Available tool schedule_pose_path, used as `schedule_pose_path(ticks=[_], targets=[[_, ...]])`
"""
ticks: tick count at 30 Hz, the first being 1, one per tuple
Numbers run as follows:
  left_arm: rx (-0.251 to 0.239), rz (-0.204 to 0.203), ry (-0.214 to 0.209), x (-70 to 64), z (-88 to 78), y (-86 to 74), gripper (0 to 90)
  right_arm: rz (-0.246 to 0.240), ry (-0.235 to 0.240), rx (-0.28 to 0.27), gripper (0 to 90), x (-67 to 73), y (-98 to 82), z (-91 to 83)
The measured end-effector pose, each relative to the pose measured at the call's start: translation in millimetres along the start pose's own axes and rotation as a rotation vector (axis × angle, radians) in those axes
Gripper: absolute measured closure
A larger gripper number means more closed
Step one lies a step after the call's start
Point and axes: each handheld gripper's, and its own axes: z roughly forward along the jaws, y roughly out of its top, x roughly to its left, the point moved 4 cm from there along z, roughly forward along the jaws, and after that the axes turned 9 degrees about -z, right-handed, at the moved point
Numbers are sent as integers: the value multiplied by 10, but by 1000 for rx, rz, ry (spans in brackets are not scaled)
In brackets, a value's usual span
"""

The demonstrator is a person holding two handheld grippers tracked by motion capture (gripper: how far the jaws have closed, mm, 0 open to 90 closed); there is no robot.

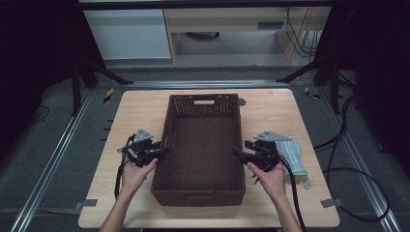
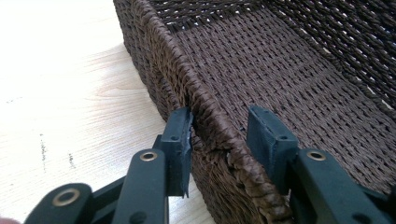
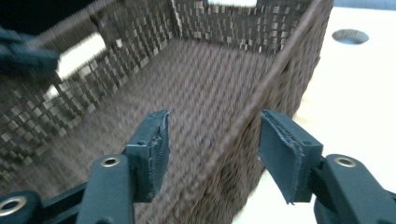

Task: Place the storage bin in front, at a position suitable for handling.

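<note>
**A:** Where does the basket (image 1: 203,145) sit, and how do the tools stand to it?

**B:** The brown woven basket lies in the middle of the table (image 1: 140,104), long axis running away from the person, nothing in it. The left gripper (image 1: 162,150) straddles the basket's left rim: one of its fingers (image 2: 180,140) rests against the outer wall, the other stands a little off the inner side, so it is released rather than clamped. The right gripper (image 1: 238,152) straddles the basket's right rim with both fingers clear of the weave, also released. That view is blurred, so a light touch could be hiding there.

**A:** How will it handle?

**B:** Light, I'd judge, and fairly stiff, though a woven wall may flex under a pinch. The thick braided rim midway along each long side looks like the best hold; its rough texture should resist slipping. A pale cloth (image 1: 293,153) lies just right of the basket.
</note>
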Motion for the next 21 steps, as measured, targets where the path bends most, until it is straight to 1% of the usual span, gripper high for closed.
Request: schedule_pose_path(ticks=[3,5,6,7,8,10,11,12,13,14,15,16,19,21], targets=[[0,3,9,-10,3,-2,585,16,-9,-25,383,-68,35,-78],[5,9,10,-10,3,0,585,18,-30,-41,363,-163,32,-146],[5,9,10,-10,3,0,585,18,-30,-41,363,-163,32,-146],[7,13,9,-10,4,2,585,21,-50,-44,359,-243,17,-191],[7,13,9,-10,4,2,584,21,-50,-44,359,-243,17,-191],[7,13,8,-9,4,2,584,32,-67,-51,353,-328,-7,-241],[6,13,9,-10,4,1,584,44,-85,-62,357,-414,-28,-294],[6,13,9,-10,4,1,584,52,-92,-68,356,-452,-37,-319],[6,12,9,-10,4,1,584,52,-92,-68,356,-452,-37,-319],[6,13,9,-9,4,1,584,59,-97,-69,354,-511,-52,-363],[6,13,9,-9,4,1,584,58,-102,-68,351,-535,-62,-380],[6,14,9,-9,4,1,584,58,-102,-68,351,-535,-62,-380],[5,14,9,-9,4,1,584,66,-107,-59,336,-612,-115,-425],[5,15,9,-9,3,1,583,70,-109,-58,332,-630,-129,-435]])
